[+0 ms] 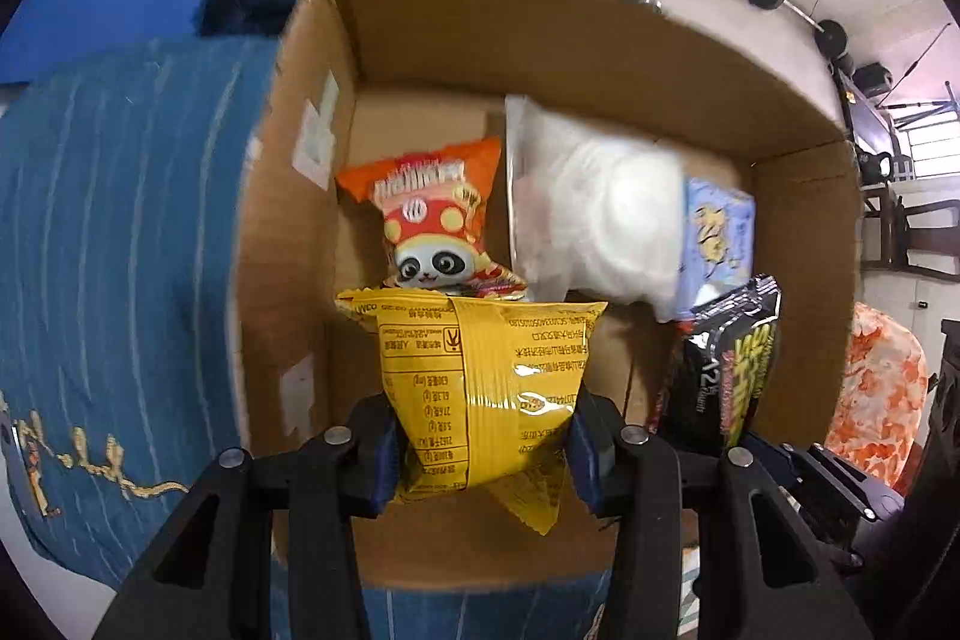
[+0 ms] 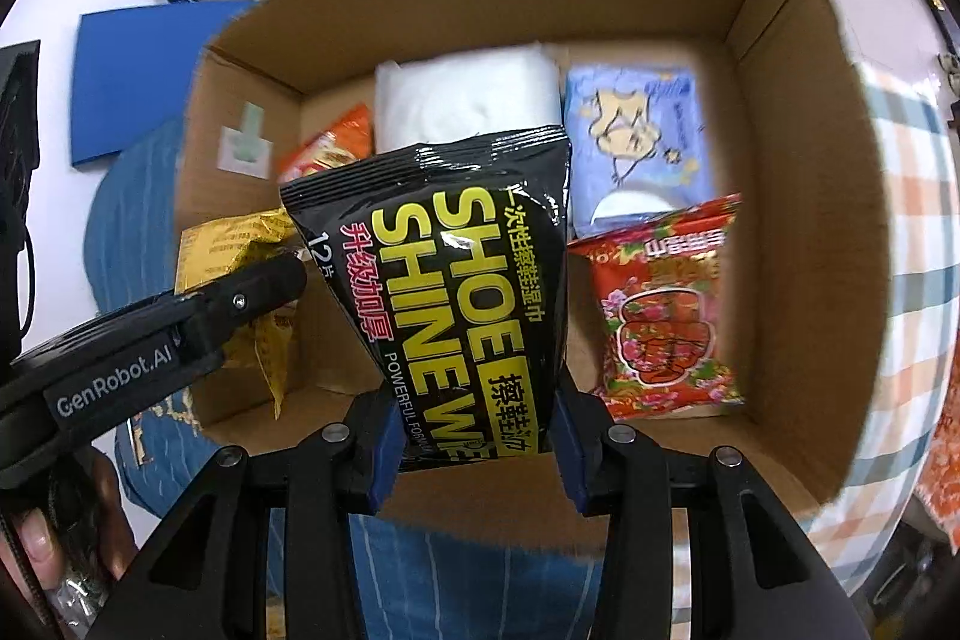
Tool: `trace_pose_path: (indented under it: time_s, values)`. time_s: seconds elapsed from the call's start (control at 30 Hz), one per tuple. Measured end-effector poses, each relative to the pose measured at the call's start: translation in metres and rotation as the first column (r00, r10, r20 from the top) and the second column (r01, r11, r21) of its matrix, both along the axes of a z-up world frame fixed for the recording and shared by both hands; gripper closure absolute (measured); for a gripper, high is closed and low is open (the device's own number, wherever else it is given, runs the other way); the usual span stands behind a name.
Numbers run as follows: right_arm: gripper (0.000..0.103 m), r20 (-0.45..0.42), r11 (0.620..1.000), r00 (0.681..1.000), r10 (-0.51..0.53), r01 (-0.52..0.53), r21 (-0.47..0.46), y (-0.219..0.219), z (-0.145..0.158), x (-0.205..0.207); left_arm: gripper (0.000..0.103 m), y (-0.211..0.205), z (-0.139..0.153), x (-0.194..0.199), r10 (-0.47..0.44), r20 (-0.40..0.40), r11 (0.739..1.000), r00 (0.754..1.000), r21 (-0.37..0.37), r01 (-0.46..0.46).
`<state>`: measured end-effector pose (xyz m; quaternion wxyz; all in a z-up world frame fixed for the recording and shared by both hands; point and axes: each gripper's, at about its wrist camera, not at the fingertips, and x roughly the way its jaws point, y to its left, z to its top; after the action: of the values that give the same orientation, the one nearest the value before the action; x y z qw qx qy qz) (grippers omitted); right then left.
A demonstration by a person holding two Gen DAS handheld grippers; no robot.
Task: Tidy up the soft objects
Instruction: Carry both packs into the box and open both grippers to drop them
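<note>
Packets | left jaws pinch glossy yellow snack packet [image 1: 480, 388] | right jaws pinch black shoe-shine pack [image 2: 462, 292]

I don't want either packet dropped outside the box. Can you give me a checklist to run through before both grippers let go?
1. Left gripper clamped on the yellow packet: ok.
2. Right gripper clamped on the black shoe-shine wipes pack: ok.
3. Both packets over the open cardboard box, inside its walls: ok.
4. Bare box floor under the black pack, between the yellow packet and the red packet: ok.
5. Free floor under the yellow packet, near the orange panda packet: cannot tell, the packet hides it.
6. The two grippers apart from each other: ok, though close.
</note>
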<state>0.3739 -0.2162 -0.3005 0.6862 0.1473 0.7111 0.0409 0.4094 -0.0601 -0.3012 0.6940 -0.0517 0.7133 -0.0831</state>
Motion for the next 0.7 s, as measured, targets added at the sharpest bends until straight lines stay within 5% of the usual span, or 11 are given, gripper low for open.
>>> trace_pose_path:
  time_s: [0.33,0.7]
  values:
    - [0.057,-0.062,1.0,0.998,0.007,-0.008,-0.015,0.006,-0.04,0.006,0.061,-0.005,-0.036,0.001,-0.014,-0.081,1.0,0.997,0.025,0.016]
    - [0.051,-0.091,0.998,0.995,0.047,-0.051,-0.043,0.02,-0.054,0.013,0.054,-0.002,-0.025,-0.012,0.001,-0.08,0.999,0.997,0.05,0.003]
